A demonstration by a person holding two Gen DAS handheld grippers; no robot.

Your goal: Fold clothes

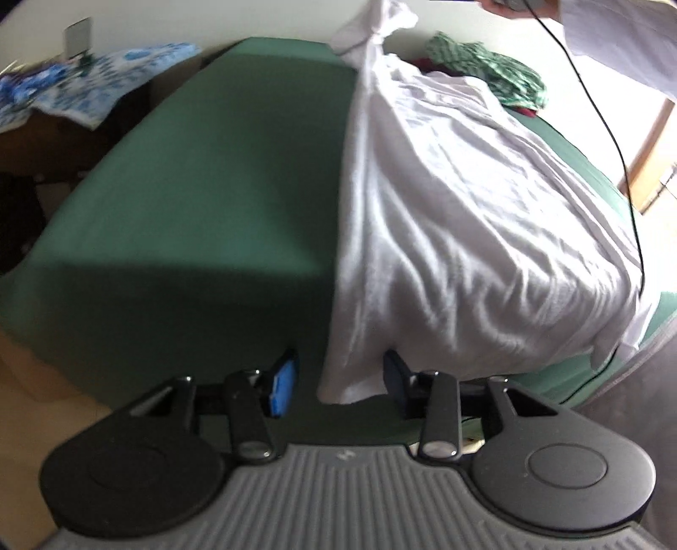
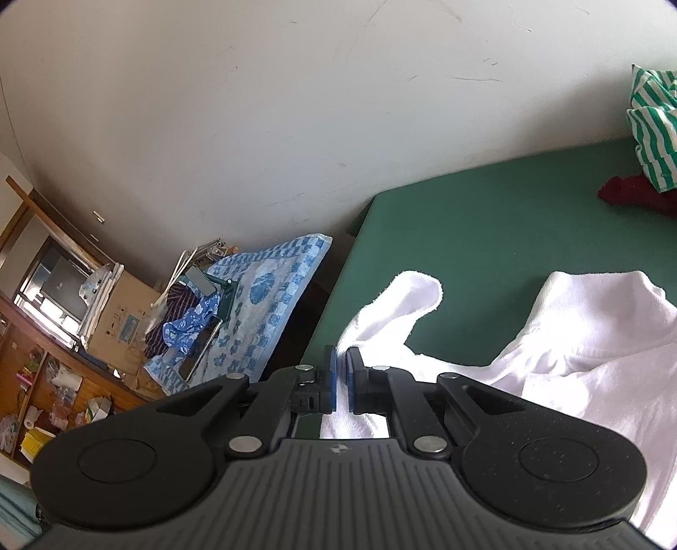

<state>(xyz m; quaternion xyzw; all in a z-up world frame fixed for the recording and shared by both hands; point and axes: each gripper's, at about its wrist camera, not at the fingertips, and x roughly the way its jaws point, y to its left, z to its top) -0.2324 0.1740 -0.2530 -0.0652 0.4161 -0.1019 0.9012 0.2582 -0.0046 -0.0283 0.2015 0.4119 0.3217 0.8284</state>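
A white garment (image 1: 465, 211) lies crumpled on the right half of the green-covered bed (image 1: 211, 190). Its far end is drawn up into a bunched peak at the top of the left wrist view. My left gripper (image 1: 338, 383) stands open at the near edge, and the garment's near corner hangs between its fingers without the pads pressing it. In the right wrist view my right gripper (image 2: 340, 372) is shut on a fold of the white garment (image 2: 592, 359), held above the green bed (image 2: 486, 232). White fabric shows under and beyond its fingers.
A green-and-white striped garment (image 1: 486, 63) (image 2: 651, 127) and a dark red cloth (image 2: 630, 194) lie at the far end. A blue patterned towel (image 2: 262, 304) covers clutter beside the bed on the left. A black cable (image 1: 613, 139) hangs across the right, below a white sleeve (image 1: 626, 38).
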